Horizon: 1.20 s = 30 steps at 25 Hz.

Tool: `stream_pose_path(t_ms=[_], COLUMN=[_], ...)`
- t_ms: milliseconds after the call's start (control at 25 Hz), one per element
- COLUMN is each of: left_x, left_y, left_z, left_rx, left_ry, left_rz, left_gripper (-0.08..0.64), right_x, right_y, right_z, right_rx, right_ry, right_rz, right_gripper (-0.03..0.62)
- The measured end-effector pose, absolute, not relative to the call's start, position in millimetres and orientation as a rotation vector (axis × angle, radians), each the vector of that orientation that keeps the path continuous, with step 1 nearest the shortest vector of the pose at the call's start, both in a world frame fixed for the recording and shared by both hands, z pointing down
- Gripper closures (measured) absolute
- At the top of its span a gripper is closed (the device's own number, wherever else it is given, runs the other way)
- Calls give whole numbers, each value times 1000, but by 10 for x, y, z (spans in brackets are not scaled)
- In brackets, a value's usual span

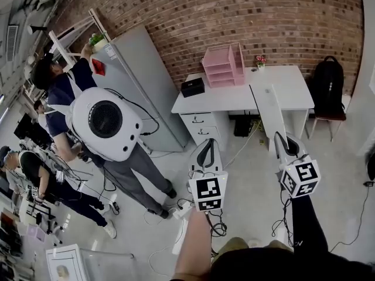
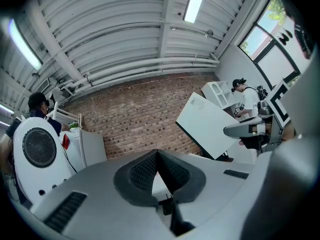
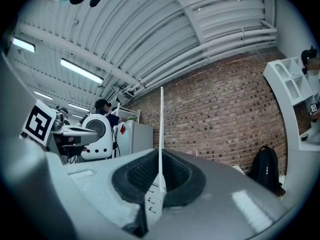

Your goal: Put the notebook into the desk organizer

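Right gripper (image 1: 285, 145) pinches the white notebook (image 1: 266, 111) by its near end, long axis pointing to 12 o'clock toward the desk (image 1: 281, 79), the pink desk organizer (image 1: 222, 66) well apart at 11 o'clock of its far end; left gripper (image 1: 205, 152), at 9 o'clock, has jaws together, empty.

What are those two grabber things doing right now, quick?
Left gripper: jaws closed, holding nothing.
Right gripper: jaws closed on the thin white notebook.
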<state>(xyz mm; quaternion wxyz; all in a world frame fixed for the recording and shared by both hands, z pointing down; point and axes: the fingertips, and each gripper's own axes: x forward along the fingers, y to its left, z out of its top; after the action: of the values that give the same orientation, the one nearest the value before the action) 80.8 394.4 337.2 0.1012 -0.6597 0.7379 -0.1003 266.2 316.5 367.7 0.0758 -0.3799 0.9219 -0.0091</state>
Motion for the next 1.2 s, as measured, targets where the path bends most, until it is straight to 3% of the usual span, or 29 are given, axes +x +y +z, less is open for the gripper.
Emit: stream_pose_path(t_ms=[1200], left_x=[515], left_y=[2837], left_z=[3349], left_rx=[-1970], left_ry=[2133], left_rz=[-304], left_gripper=[554], right_x=[2330], right_y=[2211], right_z=[3674], right_rx=[-1133], right_ry=[2776], right_rz=[6], right_gripper=[584])
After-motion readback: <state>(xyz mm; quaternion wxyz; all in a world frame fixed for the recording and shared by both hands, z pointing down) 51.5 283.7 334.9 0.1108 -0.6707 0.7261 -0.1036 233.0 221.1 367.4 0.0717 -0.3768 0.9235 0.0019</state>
